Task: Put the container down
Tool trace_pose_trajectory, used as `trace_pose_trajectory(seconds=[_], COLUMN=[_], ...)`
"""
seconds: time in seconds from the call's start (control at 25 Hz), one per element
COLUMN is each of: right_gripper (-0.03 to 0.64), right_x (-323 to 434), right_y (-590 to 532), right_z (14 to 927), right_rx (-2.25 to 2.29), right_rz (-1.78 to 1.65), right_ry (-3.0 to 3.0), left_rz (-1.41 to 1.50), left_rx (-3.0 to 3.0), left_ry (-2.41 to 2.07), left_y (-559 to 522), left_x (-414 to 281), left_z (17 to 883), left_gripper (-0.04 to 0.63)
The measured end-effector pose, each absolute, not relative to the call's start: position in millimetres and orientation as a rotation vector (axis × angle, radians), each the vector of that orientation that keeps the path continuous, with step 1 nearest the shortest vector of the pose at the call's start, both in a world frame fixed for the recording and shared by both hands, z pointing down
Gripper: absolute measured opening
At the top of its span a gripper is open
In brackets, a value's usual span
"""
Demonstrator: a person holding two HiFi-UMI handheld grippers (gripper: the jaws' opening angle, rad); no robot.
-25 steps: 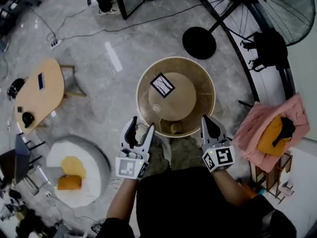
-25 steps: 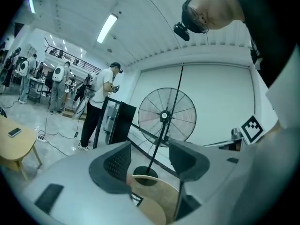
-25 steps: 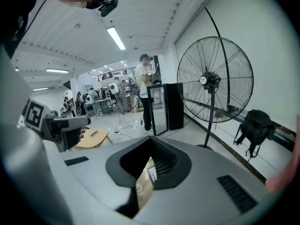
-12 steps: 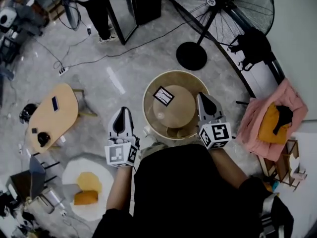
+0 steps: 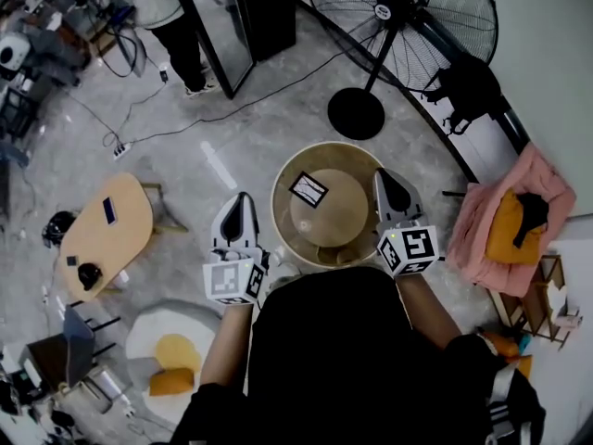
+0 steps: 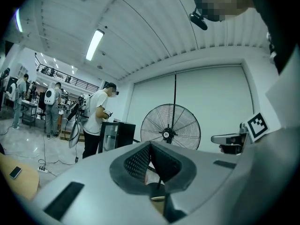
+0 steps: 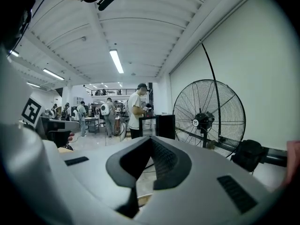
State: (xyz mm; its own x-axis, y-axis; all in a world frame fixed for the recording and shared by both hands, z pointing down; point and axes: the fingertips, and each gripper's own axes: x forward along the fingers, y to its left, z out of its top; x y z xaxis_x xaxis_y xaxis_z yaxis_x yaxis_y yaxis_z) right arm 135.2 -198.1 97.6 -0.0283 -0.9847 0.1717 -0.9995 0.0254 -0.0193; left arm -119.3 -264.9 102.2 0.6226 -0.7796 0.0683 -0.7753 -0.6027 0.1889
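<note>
A round tan table [image 5: 371, 165] with a black-and-white marker card [image 5: 308, 190] stands in front of me. A small pale container [image 5: 279, 269] shows at the table's near left edge, half hidden by my body; I cannot tell what it rests on. My left gripper [image 5: 239, 213] is left of the table, shut, with nothing between its jaws [image 6: 151, 146]. At the table's right rim my right gripper [image 5: 387, 188] is shut and empty too [image 7: 151, 142]. Both gripper views look level across the room, not at the table.
A big pedestal fan [image 5: 400, 15] stands behind the table, its base [image 5: 356, 113] close to the rim. There is a pink chair with an orange cushion [image 5: 515, 222] to the right, a small wooden table [image 5: 104, 235] to the left and a white floor cushion [image 5: 171, 346] beside my feet. A person in white [image 6: 96, 121] stands by a black cabinet [image 5: 243, 9].
The left gripper's jaws were open beside the pale container at the table's edge; now they are shut and empty, further to the left. The head view has swung up towards the fan.
</note>
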Motion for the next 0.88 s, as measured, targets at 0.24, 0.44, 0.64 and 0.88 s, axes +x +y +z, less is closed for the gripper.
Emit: trace_pose_trajectory(seconds=[0.24, 0.44, 0.64, 0.88], right_gripper=[0.020, 0.020, 0.020, 0.020], right_x=[141, 142, 147, 151], right_y=[-200, -198, -195, -192], right_z=[94, 93, 95, 91], right_rx=[2.115, 2.094, 2.086, 2.102], right_rz=[0.183, 0.171, 0.182, 0.267], right_ry=[-2.144, -2.157, -2.165, -2.233], left_rz=[-0.044, -0.044, -0.017, 0.004], left_rx=[2.653, 2.662, 2.657, 2.645], left_ry=[-1.250, -1.243, -1.265, -1.366], left_y=[-265, -262, -259, -257], left_x=[-116, -112, -108, -109], left_z=[105, 105, 108, 107], left_gripper=[0.020, 0.020, 0.020, 0.020])
